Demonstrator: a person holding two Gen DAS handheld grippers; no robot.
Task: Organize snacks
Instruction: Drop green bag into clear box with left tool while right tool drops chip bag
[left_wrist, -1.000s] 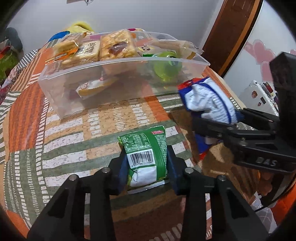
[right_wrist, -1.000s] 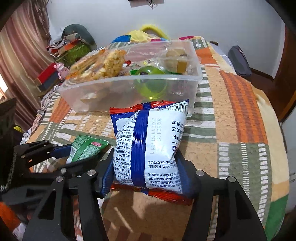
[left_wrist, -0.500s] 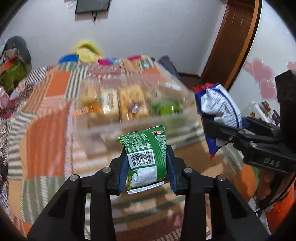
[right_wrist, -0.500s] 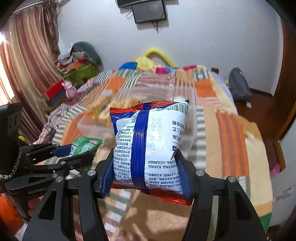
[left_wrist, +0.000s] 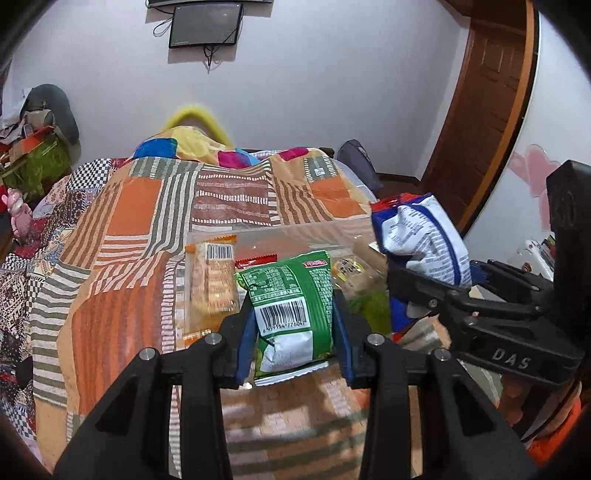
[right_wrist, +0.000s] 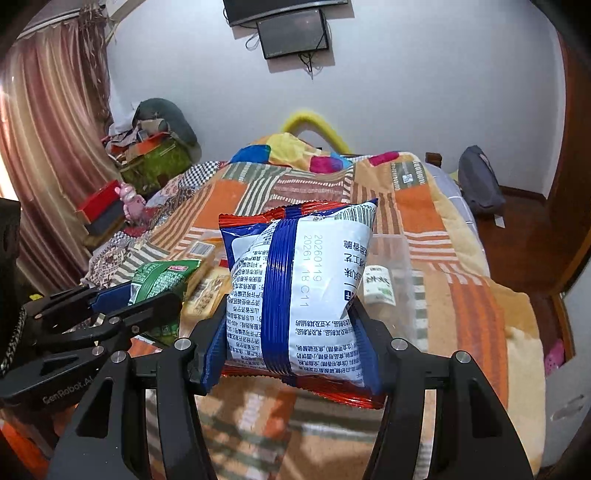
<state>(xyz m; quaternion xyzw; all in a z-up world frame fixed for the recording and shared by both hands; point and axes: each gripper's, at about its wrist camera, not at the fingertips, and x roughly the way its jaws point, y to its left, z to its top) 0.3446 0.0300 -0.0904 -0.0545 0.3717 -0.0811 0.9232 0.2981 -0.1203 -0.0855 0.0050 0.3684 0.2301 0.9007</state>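
My left gripper (left_wrist: 293, 312) is shut on a small green snack packet (left_wrist: 284, 280), barcode side facing me, held in the air over a clear plastic bin (left_wrist: 280, 234). The bin lies on the patchwork blanket (left_wrist: 129, 258) and holds an orange cracker packet (left_wrist: 212, 280) and other snacks. To the right, my right gripper (right_wrist: 291, 332) is shut on a puffy blue and white packet (right_wrist: 295, 295) with red ends, also lifted above the bin (right_wrist: 402, 266). In the right wrist view the left gripper (right_wrist: 122, 295) and green packet (right_wrist: 159, 277) show at the left.
A bed with the blanket fills the middle of the room. A screen (right_wrist: 293, 33) hangs on the far wall. Boxes and clutter (right_wrist: 147, 155) sit at the left by a curtain. A wooden door (left_wrist: 491, 110) and a dark bag (right_wrist: 480, 181) are at the right.
Both grippers have risen with their packets still gripped. The bin has dropped lower in both views and now lies behind and below the packets, with far more of the room showing.
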